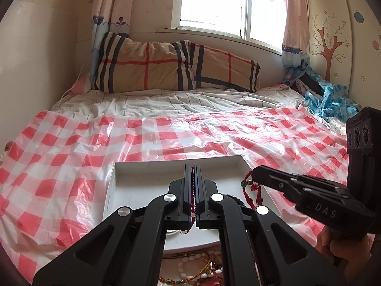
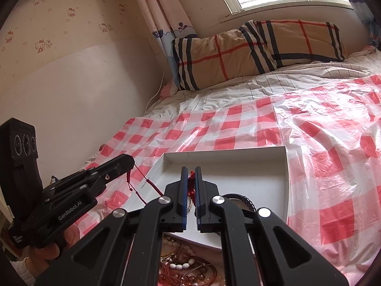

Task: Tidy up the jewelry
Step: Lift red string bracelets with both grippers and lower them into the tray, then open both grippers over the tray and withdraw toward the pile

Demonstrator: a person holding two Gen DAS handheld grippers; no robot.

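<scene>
A red beaded necklace (image 1: 250,190) hangs stretched between the two grippers, above the near part of a shallow white tray (image 2: 284,178). Its thin red cord end (image 2: 145,183) runs to the left gripper (image 1: 193,166), whose fingers are pressed together on the cord. Its beaded end, with red beads and one green bead, is pinched by the right gripper (image 2: 191,169), whose fingers close on a red bead cluster. The tray rests on a red-and-white checked plastic sheet (image 1: 71,147) spread over a bed. A black watch strap (image 2: 243,199) lies inside the tray near the right gripper. A pile of mixed jewelry (image 2: 185,267) sits just in front of the tray's near edge. A plaid pillow (image 1: 166,66) lies against the wall beneath a window (image 1: 214,4).
</scene>
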